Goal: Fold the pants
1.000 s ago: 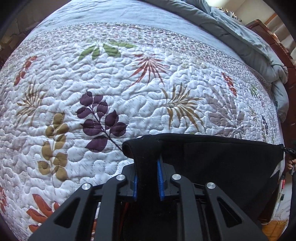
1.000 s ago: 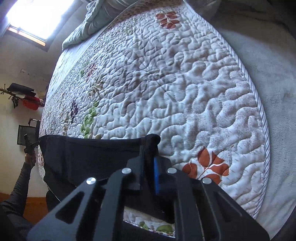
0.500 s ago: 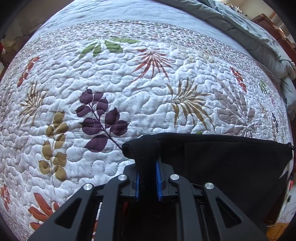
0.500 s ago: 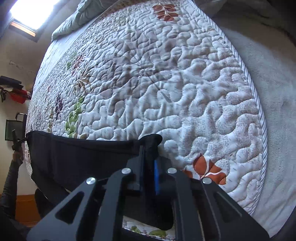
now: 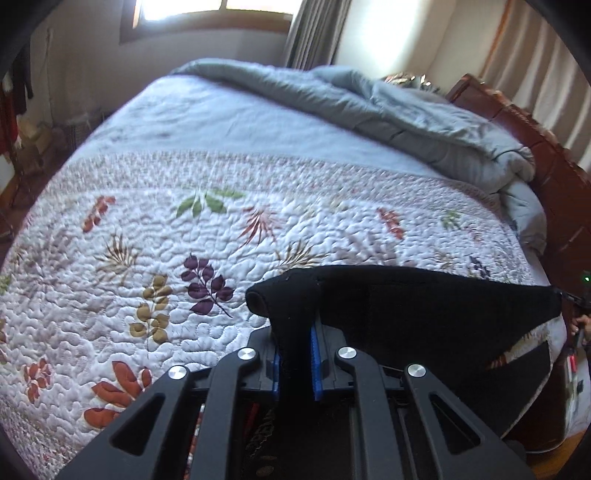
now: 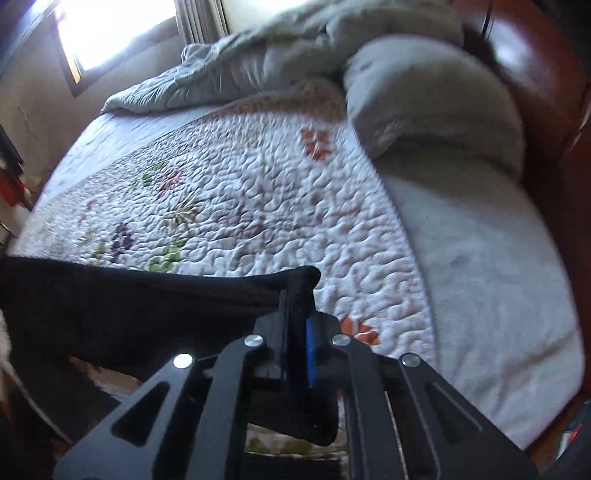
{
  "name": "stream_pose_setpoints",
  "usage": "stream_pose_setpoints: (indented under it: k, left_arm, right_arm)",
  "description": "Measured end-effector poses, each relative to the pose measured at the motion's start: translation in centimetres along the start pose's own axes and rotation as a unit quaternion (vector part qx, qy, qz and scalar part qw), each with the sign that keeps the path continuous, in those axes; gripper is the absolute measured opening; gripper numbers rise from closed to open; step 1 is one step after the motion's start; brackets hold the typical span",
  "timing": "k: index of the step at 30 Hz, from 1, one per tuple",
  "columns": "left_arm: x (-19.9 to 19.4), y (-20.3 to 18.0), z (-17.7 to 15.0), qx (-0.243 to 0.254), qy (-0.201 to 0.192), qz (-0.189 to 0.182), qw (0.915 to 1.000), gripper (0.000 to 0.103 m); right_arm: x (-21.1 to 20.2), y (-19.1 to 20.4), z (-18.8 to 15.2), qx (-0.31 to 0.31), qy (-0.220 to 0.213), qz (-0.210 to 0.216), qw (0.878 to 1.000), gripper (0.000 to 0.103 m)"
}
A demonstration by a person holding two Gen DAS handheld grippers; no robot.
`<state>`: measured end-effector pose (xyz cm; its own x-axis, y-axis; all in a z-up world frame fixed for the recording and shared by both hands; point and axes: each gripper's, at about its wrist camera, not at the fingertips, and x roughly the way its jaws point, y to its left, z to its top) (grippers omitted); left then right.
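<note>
The black pants hang stretched between my two grippers above the near side of the bed. My left gripper is shut on one end of the top edge, with cloth bunched over its blue pads. My right gripper is shut on the other end of the same edge; the pants run off to the left in that view. The lower part of the pants drops out of sight below both grippers.
A white quilt with leaf prints covers the bed. A rumpled grey duvet lies along the far side by the dark wooden headboard. A grey pillow sits at the head. A window is behind.
Both grippers have tilted up and lifted with the pants, so the views now take in the far bed, duvet, headboard and window instead of only the quilt.
</note>
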<state>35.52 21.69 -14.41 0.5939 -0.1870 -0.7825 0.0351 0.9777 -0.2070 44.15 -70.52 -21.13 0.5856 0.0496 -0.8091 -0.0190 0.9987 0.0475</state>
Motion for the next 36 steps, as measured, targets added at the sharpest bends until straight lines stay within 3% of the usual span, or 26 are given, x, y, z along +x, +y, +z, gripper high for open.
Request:
stream_pose_setpoints:
  k: [3, 5, 10, 16, 18, 22, 24, 27, 30, 36]
  left_arm:
    - [-3.0, -1.0, -2.5, 0.021, -0.024, -0.006, 0.9995, 0.012]
    - [-3.9, -1.2, -5.2, 0.026, -0.026, -0.007, 0.9993, 0.012]
    - [-4.3, 0.1, -11.8, 0.006, 0.001, -0.009, 0.9999, 0.012]
    - [-4.3, 1.0, -16.8, -0.012, 0.021, -0.008, 0.9997, 0.015]
    - [-4.2, 1.1, -17.8, -0.011, 0.025, -0.001, 0.9996, 0.020]
    - [-4.0, 1.3, -19.6, 0.004, 0.040, 0.023, 0.9989, 0.035]
    - [-4.0, 1.7, -20.4, 0.009, 0.042, 0.036, 0.9984, 0.055]
    - [-4.2, 2.1, -21.6, 0.013, 0.050, 0.047, 0.9976, 0.075]
    - [-4.0, 2.2, -22.8, 0.023, 0.069, 0.059, 0.9956, 0.076]
    - [-3.7, 2.7, -25.6, 0.026, 0.114, 0.089, 0.9892, 0.081]
  right_arm:
    - [-2.9, 1.9, -3.5, -0.043, -0.073, -0.055, 0.995, 0.006]
    - [-3.4, 2.9, -6.9, -0.064, -0.094, -0.099, 0.989, 0.006]
    - [-3.8, 3.9, -14.3, -0.058, -0.114, -0.167, 0.978, 0.006]
    - [-4.6, 4.2, -19.2, -0.023, -0.104, -0.202, 0.974, 0.010]
    - [-4.7, 4.2, -20.3, -0.004, -0.094, -0.206, 0.974, 0.014]
    - [-4.8, 3.7, -22.0, 0.036, -0.072, -0.198, 0.977, 0.021]
    - [-4.6, 3.7, -22.7, 0.053, -0.056, -0.182, 0.980, 0.026]
    - [-4.6, 3.8, -23.7, 0.082, -0.036, -0.156, 0.984, 0.036]
    - [-4.0, 4.0, -24.4, 0.109, 0.005, -0.124, 0.986, 0.052]
    - [-4.0, 4.9, -26.3, 0.181, 0.054, -0.027, 0.982, 0.062]
